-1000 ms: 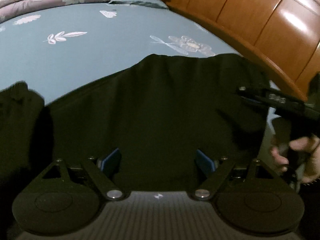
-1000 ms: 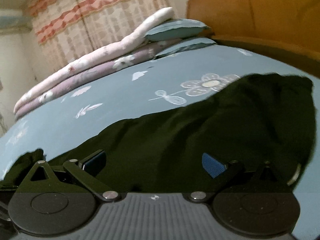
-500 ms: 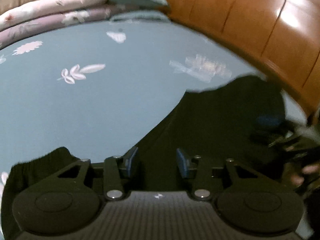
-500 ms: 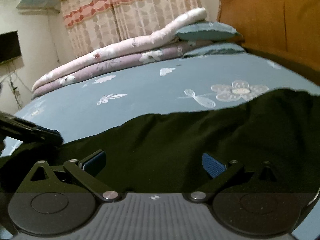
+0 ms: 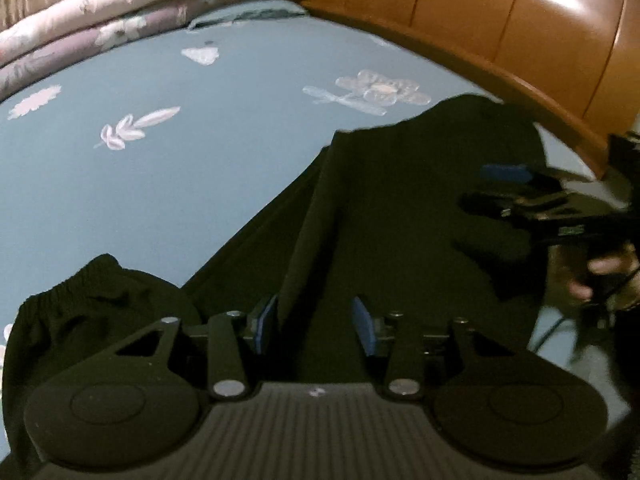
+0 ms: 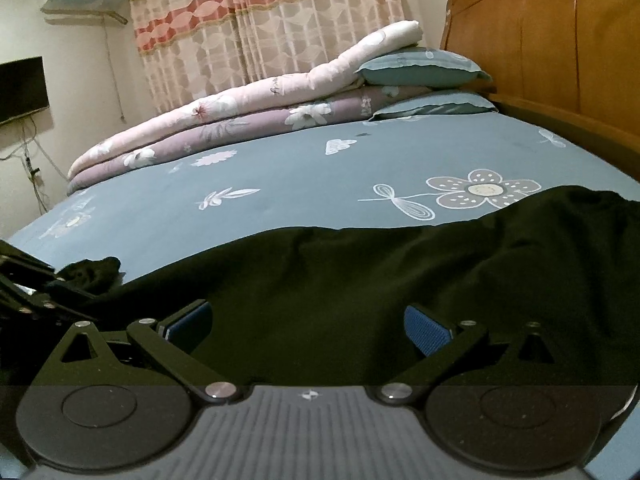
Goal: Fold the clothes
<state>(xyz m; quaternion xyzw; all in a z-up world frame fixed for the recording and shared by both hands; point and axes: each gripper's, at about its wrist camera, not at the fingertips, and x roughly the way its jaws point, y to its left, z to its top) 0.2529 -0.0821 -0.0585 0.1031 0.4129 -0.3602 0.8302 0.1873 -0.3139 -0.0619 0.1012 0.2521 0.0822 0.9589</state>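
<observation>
A black garment (image 5: 400, 220) lies spread on the blue flowered bedsheet (image 5: 180, 184). Its gathered elastic end (image 5: 80, 292) is bunched at the lower left. My left gripper (image 5: 314, 324) has a raised fold of the cloth between its blue pads, which press on it while the jaws are opening slightly. The fold runs taut from the jaws to the garment's far edge. My right gripper (image 6: 306, 328) stands wide open just over the black garment (image 6: 360, 272), with nothing pinched. The left wrist view shows that right gripper (image 5: 504, 188) at the right, held by a person's hand (image 5: 608, 276).
A wooden headboard (image 5: 520, 40) runs along the right side of the bed. Folded quilts (image 6: 240, 120) and two pillows (image 6: 424, 68) are stacked at the far end, with curtains (image 6: 260, 20) behind them. The sheet's left half (image 6: 240, 208) is bare.
The left jaws went from wide open to closed on a fold of the black cloth, then rose and drew it up into a ridge. The right gripper stayed open and tipped slightly upward.
</observation>
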